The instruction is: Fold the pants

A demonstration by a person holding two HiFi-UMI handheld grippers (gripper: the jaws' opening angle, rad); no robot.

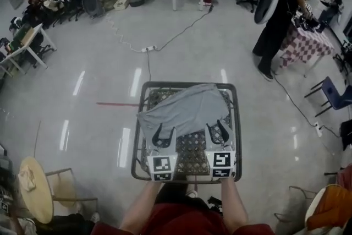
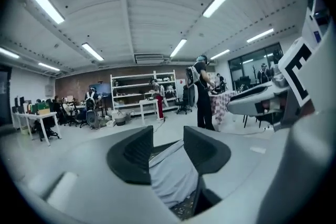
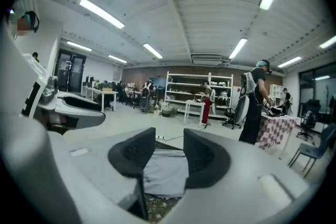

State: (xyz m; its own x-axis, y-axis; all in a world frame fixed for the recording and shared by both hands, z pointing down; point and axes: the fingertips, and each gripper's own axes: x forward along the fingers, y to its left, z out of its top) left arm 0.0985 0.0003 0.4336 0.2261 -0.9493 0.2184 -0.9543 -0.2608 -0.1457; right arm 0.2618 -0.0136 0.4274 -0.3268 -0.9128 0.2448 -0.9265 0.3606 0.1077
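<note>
Grey pants (image 1: pixel 187 110) lay spread over the lattice-top table (image 1: pixel 136 157), near edge lifted. Left gripper (image 1: pixel 165 130) and right gripper (image 1: pixel 216 128) were each clamped on that edge, side by side, cloth pinched between the pads. Couldn't tell waist from leg ends with the fabric bunched up; only markings were black-and-white squares on the left cube (image 1: pixel 163 167) and right cube (image 1: pixel 221 164).

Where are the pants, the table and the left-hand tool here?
pants (image 1: pixel 190 107): head view, middle of the grey cloth
table (image 1: pixel 162 85): head view, far rim
left tool (image 1: pixel 165 134): head view, between its tips
</note>
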